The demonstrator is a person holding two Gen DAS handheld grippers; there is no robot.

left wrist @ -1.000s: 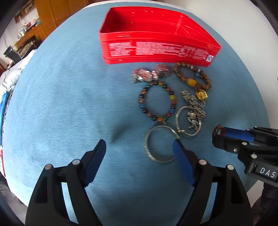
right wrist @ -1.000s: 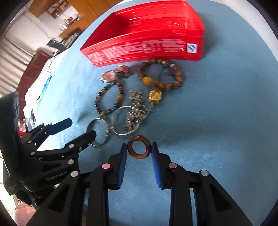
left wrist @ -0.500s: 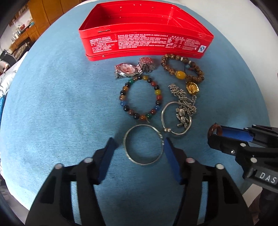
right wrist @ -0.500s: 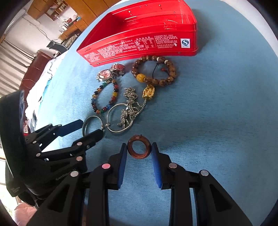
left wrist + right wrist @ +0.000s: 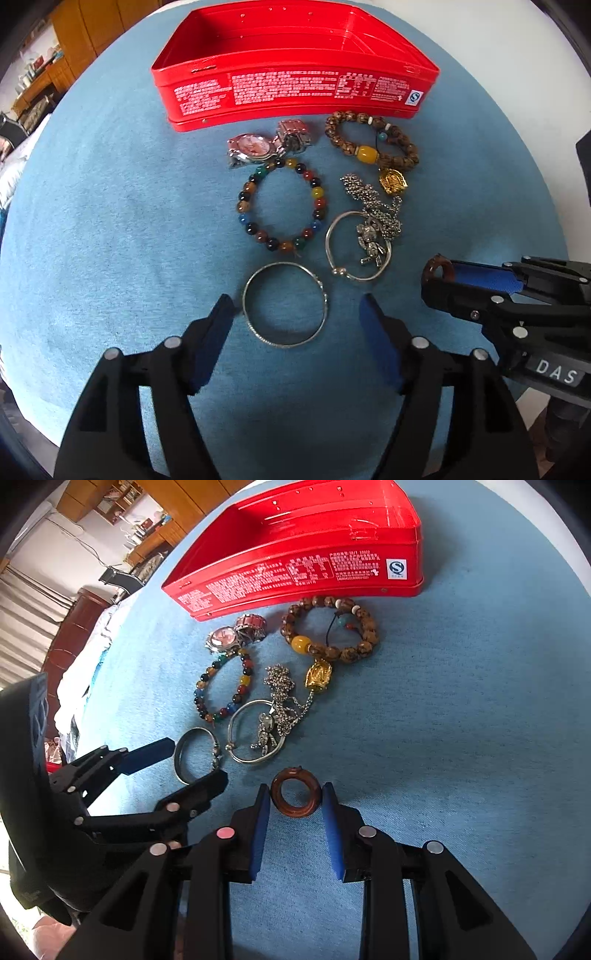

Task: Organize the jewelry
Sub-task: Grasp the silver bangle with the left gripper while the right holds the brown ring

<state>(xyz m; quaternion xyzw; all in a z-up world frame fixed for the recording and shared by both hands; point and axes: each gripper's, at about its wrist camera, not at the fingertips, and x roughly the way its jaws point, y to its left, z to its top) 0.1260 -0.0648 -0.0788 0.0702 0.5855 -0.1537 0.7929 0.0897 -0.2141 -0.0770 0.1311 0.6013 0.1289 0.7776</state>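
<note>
My left tongs (image 5: 297, 325) and right tongs (image 5: 295, 805) are black plastic, blue-padded, silver-screwed; the right one's side reads "DAS".

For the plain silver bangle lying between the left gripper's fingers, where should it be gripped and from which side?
Best taken across its rim from above: the silver bangle lies flat on the blue cloth, so the left gripper, whose jaws have just been opening, probably should pinch opposite sides of the rim. Its near half is clear of the other bracelets.

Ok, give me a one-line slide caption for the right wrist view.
Right gripper shut on a brown ring above the blue cloth, jewelry and red tin beyond.
</note>
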